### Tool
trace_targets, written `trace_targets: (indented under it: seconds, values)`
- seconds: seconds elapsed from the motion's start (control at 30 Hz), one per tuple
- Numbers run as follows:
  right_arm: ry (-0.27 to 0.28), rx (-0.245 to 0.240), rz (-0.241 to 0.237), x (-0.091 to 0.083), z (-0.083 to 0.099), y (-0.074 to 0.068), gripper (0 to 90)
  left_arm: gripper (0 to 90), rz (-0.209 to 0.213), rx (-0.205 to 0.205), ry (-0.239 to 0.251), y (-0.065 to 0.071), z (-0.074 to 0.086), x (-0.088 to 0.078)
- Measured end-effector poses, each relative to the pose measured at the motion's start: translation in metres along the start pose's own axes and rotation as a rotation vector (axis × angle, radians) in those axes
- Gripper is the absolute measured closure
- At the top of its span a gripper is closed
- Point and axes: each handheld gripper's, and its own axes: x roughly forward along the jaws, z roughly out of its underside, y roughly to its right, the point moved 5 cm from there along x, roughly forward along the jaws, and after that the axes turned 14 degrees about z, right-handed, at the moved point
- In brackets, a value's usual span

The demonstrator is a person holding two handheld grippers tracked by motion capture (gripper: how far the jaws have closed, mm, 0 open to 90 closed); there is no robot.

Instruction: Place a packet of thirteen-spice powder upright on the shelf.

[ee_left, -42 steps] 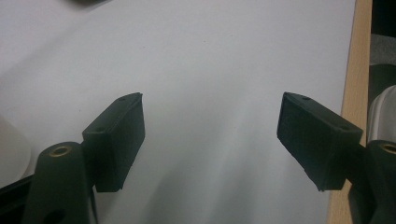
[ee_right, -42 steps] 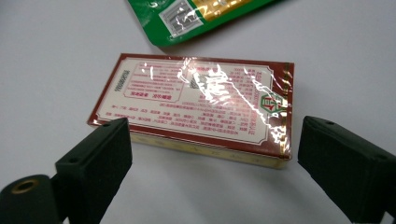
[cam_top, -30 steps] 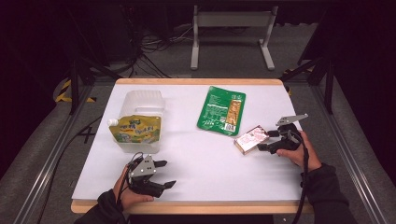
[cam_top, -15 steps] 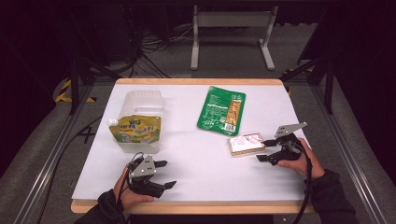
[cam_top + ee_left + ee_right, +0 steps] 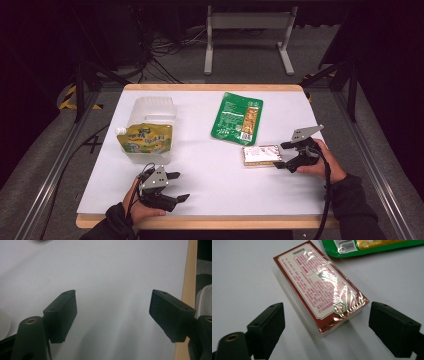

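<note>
At the near edge of the table (image 5: 210, 200), at about 7 o'clock in the high view, the left gripper (image 5: 172, 187) rests low in the person's hand with its jaws spread wide and nothing between them; its own view looks over bare white surface to the wooden rim.

Farther in, at 4 o'clock, the right gripper (image 5: 283, 155) points toward 9 o'clock, jaws also spread and empty. Just ahead of their tips lies the box (image 5: 261, 155), a flat red-bordered pack in glossy wrap, lying label-up on the table. In the right gripper view the box (image 5: 322, 287) starts just beyond the line between the two pads and runs away toward 11 o'clock, so its long axis lies roughly along the reach, a little skewed to the left. Its near short end sits between the jaws' lines but not yet inside them (no pad touches it). This is the relation that matters: the right hand is by far the nearer, the left being well apart across the table, and I judge that a short advance along the box's length would bring the jaws astride its narrow width.

Beyond the box, at 12 o'clock, lies the green pouch (image 5: 237, 118), its near edge close to the box. At 10 o'clock stands the jug (image 5: 147, 127), clear plastic with a yellow label.
</note>
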Motion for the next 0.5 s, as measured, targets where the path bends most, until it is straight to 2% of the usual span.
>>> trace_targets:
  seconds: [0.07, 0.17, 0.23, 0.33, 0.47, 0.5]
  values:
    - [-0.002, -0.009, 0.001, 0.007, -0.001, 0.006, 10.7, 22.8, 0.001, -0.005, -0.004, -0.001, 0.0, 0.001]
    - [-0.015, -0.063, -0.016, 0.018, 0.0, 0.007, 8.5, 22.5, 0.004, -0.005, -0.007, -0.001, 0.0, 0.001]
    - [0.002, -0.064, -0.043, 0.021, -0.001, 0.006, 11.0, 22.5, 0.003, -0.009, -0.005, -0.001, 0.0, 0.002]
    - [0.007, -0.072, -0.038, 0.025, -0.003, 0.006, 10.3, 22.5, 0.006, -0.011, -0.008, -0.002, 0.001, 0.001]
    - [-0.025, -0.087, -0.062, 0.03, -0.001, 0.002, 13.0, 22.5, 0.006, -0.01, -0.004, -0.001, 0.001, 0.001]
    - [-0.03, -0.093, -0.055, 0.029, -0.001, 0.0, 12.6, 22.5, 0.005, -0.011, -0.002, 0.0, 0.001, 0.0]
